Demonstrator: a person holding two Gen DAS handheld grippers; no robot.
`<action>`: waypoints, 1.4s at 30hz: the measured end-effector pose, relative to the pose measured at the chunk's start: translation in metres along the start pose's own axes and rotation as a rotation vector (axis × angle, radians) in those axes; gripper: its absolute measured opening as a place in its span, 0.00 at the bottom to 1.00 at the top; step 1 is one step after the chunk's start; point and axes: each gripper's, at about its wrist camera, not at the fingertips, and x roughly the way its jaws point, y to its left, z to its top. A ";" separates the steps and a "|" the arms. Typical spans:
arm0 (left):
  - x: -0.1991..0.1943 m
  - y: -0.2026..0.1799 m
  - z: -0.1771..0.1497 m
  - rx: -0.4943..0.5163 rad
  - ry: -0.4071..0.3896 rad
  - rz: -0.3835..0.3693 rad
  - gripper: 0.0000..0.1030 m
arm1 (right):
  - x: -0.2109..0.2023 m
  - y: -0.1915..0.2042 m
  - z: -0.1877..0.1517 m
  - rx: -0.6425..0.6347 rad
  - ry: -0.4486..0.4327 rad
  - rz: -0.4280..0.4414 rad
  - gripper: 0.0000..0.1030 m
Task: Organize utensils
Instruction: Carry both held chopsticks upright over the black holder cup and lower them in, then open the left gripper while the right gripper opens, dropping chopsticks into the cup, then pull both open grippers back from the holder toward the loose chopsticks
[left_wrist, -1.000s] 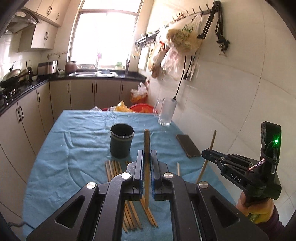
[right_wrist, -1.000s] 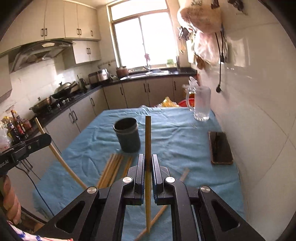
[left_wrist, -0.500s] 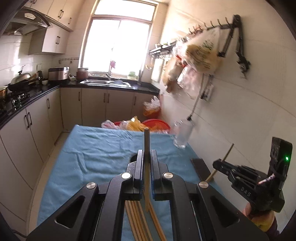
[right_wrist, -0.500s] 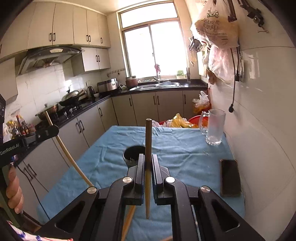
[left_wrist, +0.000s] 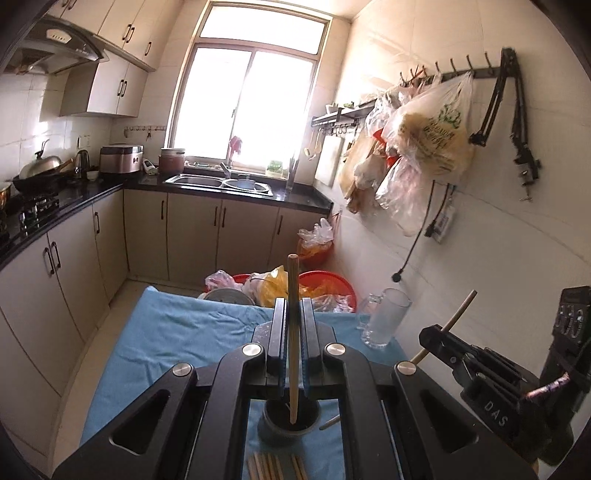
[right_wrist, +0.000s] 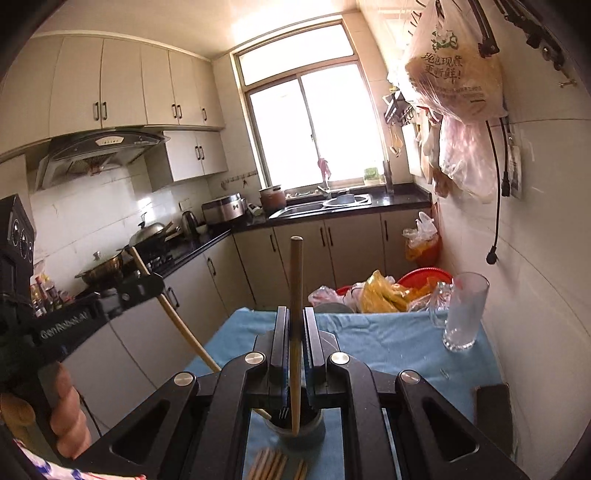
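My left gripper is shut on a wooden chopstick held upright, its lower tip inside the dark utensil cup on the blue cloth. My right gripper is shut on a second wooden chopstick, its lower tip also in the cup. Each gripper shows in the other's view, the right one at right and the left one at left. Several loose chopsticks lie on the cloth in front of the cup, also in the right wrist view.
A glass mug stands at the far right of the table. A dark phone lies by the right wall. Red basins with plastic bags sit beyond the far edge. Bags hang on the wall. Cabinets run along the left.
Both grippers rose and tilted up over the cup, which went from ahead of them to below their fingers. The two chopstick tips now reach into the cup.
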 end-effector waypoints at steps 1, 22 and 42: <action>0.008 -0.001 0.001 0.011 0.006 0.008 0.05 | 0.010 -0.001 -0.001 0.002 0.011 -0.008 0.07; 0.004 0.027 -0.047 -0.020 0.122 0.138 0.45 | 0.089 -0.043 -0.065 0.021 0.219 -0.084 0.55; -0.171 0.035 -0.129 -0.006 -0.054 0.600 0.64 | 0.013 -0.023 -0.181 0.018 0.329 0.003 0.66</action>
